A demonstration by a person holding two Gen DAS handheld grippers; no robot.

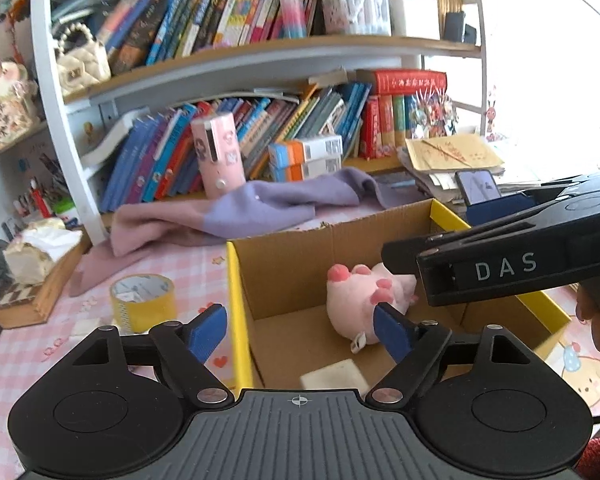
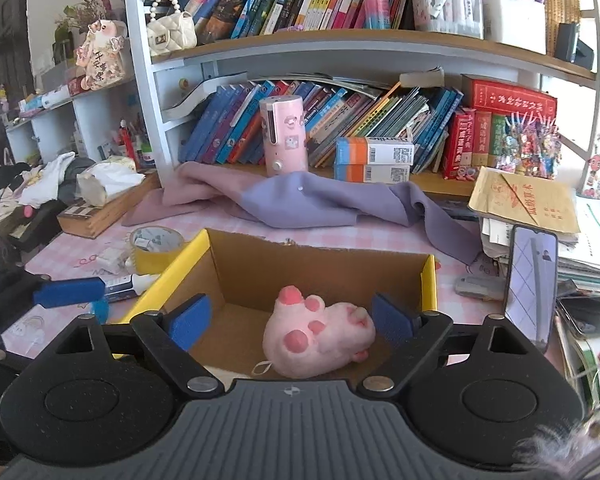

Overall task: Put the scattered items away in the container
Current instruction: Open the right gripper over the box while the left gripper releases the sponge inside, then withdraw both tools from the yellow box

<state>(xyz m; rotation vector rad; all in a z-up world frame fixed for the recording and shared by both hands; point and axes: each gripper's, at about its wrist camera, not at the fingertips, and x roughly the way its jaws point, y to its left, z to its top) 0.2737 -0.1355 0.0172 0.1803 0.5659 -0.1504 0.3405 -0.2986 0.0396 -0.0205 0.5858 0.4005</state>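
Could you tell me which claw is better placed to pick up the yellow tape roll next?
Left. The tape roll sits just beyond the open left claw, left of the box; the open right claw faces the plush paw.

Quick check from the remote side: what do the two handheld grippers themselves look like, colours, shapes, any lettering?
Both match: black plastic, ribbed grey centre plate with a crosshair mark, round side housings, silver pivot pins, blue fingers. The left gripper view shows the right gripper body sideways, lettered "DAS" in white.
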